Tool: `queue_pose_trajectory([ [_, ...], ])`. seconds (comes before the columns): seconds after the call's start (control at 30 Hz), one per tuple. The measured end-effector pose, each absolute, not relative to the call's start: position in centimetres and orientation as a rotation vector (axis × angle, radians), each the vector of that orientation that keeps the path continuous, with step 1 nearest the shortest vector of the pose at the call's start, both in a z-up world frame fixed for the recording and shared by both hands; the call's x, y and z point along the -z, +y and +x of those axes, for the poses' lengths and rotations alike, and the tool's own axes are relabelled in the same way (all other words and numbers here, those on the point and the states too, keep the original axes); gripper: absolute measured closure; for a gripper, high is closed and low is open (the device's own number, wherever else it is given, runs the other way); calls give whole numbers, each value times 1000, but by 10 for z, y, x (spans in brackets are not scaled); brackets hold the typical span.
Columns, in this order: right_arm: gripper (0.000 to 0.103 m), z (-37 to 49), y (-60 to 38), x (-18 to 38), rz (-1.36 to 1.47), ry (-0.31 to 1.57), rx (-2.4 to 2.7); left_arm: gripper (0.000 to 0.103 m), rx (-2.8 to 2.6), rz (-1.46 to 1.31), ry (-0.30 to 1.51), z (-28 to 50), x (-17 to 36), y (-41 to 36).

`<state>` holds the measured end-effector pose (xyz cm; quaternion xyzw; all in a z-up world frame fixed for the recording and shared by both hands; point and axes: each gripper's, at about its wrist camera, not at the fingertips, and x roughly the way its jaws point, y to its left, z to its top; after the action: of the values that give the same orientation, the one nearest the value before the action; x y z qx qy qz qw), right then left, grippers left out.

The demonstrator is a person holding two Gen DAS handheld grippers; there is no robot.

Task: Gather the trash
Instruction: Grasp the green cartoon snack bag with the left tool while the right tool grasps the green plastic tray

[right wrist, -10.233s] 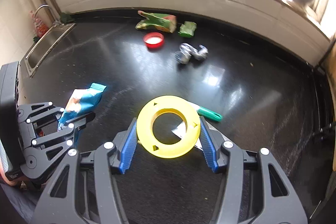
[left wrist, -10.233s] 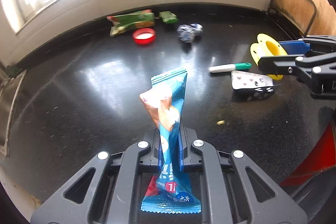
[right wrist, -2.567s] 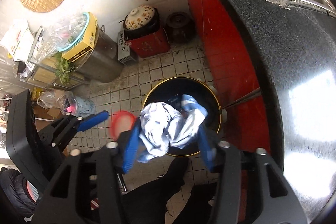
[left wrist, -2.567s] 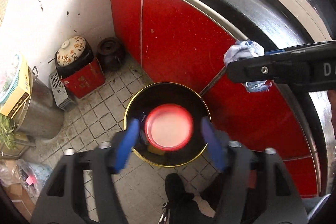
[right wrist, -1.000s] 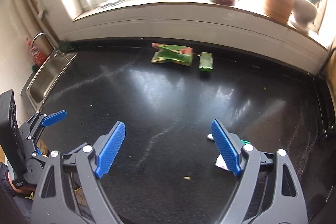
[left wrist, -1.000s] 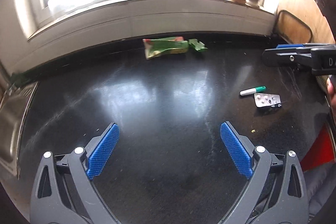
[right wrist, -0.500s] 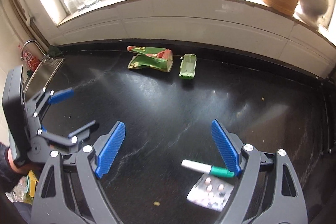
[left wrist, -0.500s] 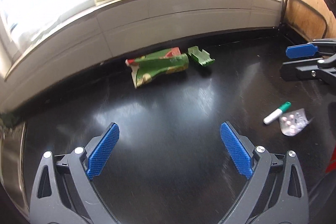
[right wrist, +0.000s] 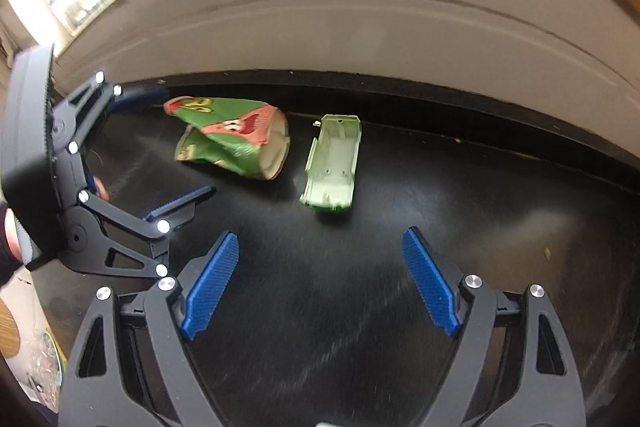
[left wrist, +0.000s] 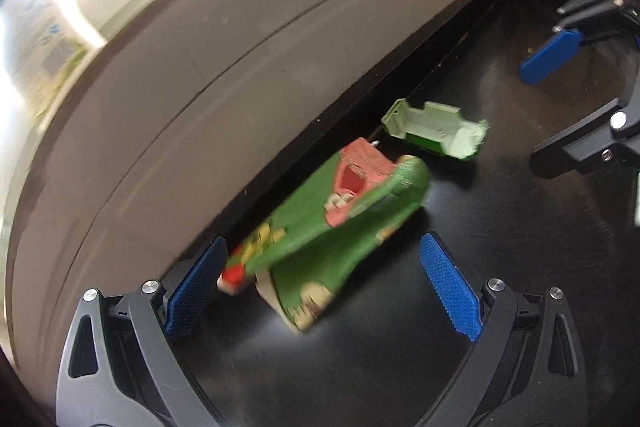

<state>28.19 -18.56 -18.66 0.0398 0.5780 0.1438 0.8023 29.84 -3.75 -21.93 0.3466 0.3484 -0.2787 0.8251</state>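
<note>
Left claw [left wrist: 320, 287]: wide, nothing pressed between its pads. The crumpled green carton already sits partly in the gap, its near end at about 12 o'clock from the claw and close to the left pad [left wrist: 196, 287], though contact cannot be confirmed.
Right claw [right wrist: 320, 283]: wide and empty, over bare surface, with the green plastic tray ahead at 12 o'clock and not yet between the pads.
Green carton [left wrist: 340, 223]: lies on the black surface [right wrist: 500, 227] close against the rear wall. Judged light and soft — crushed card that will fold further under pressure and should not slip on the ribbed pads. Best hold is across the flattened middle, not the torn pale open end.
Green plastic tray [right wrist: 334, 163]: lies open side up, just beside the carton at its 3 o'clock in the right wrist view, the two apart. Judged light, thin and fairly stiff, possibly brittle; a grip across the two long walls looks soundest.
Edges: the tiled upstand [right wrist: 360, 27] runs right behind both items at 12 o'clock, which leaves little room for a pad on the far side of the carton.
Open room: clear black surface at 3 to 6 o'clock of the tray — the two claws stand near one another, so lifting up and back toward the near side appears the safest way out.
</note>
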Motion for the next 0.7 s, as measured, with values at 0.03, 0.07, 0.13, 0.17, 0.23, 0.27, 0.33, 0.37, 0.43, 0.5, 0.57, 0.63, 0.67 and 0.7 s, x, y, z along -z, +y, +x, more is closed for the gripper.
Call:
queue_pose_trajectory([
  [0.03,22,290,-182,193,75,1245,-310,9,616,757,742,306,224,-39],
  [0.07,22,294,-181,197,69,1247,-311,9,634,770,739,311,228,-39],
  [0.13,22,304,-175,206,52,1255,-315,9,665,801,734,319,235,-41],
  [0.17,23,309,-173,210,42,1259,-313,9,678,812,730,323,239,-42],
  [0.23,27,317,-169,217,25,1262,-312,9,715,826,716,325,243,-42],
  [0.27,30,319,-168,220,20,1263,-312,10,723,825,703,325,243,-42],
  [0.33,37,323,-167,225,9,1262,-314,17,739,816,705,326,244,-44],
  [0.37,48,324,-168,226,10,1264,-316,22,748,803,710,326,244,-44],
  [0.43,68,325,-170,230,14,1271,-317,30,733,801,711,324,244,-46],
  [0.5,70,326,-171,231,-5,1262,-309,34,720,798,717,321,244,-46],
  [0.57,70,324,-174,230,2,1265,-310,45,708,777,732,316,240,-47],
  [0.63,70,320,-177,226,2,1258,-303,49,690,758,755,310,237,-48],
  [0.67,70,317,-178,223,4,1256,-303,51,687,748,766,308,236,-49],
  [0.7,70,312,-180,218,2,1249,-302,51,679,740,775,303,235,-50],
])
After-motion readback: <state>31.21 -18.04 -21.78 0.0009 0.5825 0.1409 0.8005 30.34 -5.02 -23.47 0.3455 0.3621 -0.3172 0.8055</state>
